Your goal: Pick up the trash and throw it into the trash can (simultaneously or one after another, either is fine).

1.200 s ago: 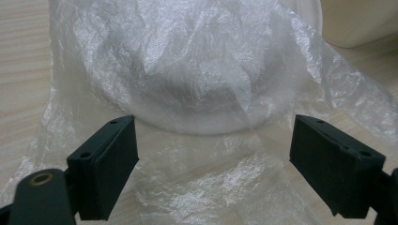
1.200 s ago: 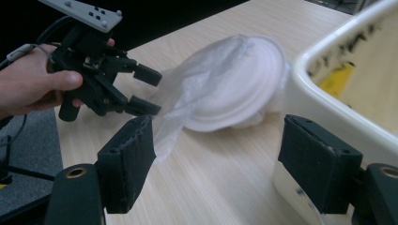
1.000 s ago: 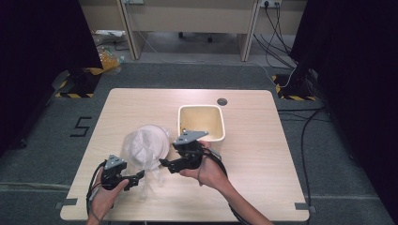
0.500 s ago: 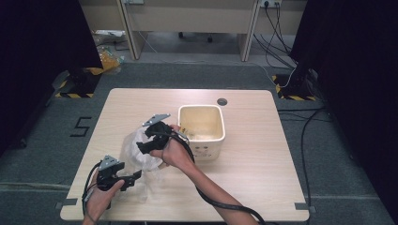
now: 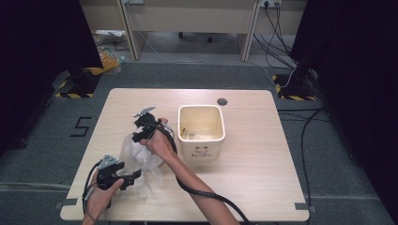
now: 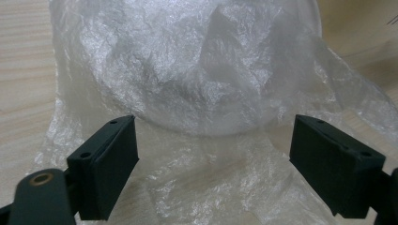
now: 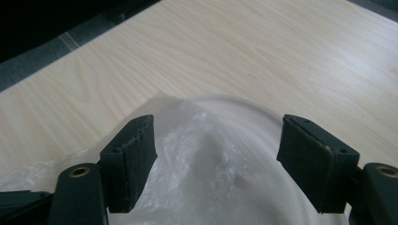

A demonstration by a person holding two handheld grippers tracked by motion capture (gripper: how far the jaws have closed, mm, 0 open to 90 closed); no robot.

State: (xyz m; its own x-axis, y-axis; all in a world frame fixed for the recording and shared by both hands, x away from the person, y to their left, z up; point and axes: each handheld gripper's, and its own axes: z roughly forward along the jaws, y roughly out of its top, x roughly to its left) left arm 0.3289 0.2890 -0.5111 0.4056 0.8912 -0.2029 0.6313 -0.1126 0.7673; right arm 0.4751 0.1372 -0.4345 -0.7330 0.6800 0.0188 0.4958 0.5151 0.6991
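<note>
Grey carpet and dark curtains surround a pale wooden table (image 5: 263,159), which stands in front of a low cabinet.

On the table, the largest thing is a cream square bin (image 5: 202,131), set a little right of the middle with its mouth upward; some small scraps lie inside. Just left of it lies a thin translucent plastic bag (image 5: 141,161), crumpled over a round white rim (image 7: 234,101). I judge the bag is kept near the bin because it is meant to go into it as a liner, but this is only my reading.

The right gripper (image 5: 143,124) reaches across to the far edge of the bag. Its jaws stand wide apart over the rim and the film, and the pads press on nothing.

The left gripper (image 5: 123,176) waits at the near edge of the bag, also wide open, with loose film lying between its jaws but not pinched.
</note>
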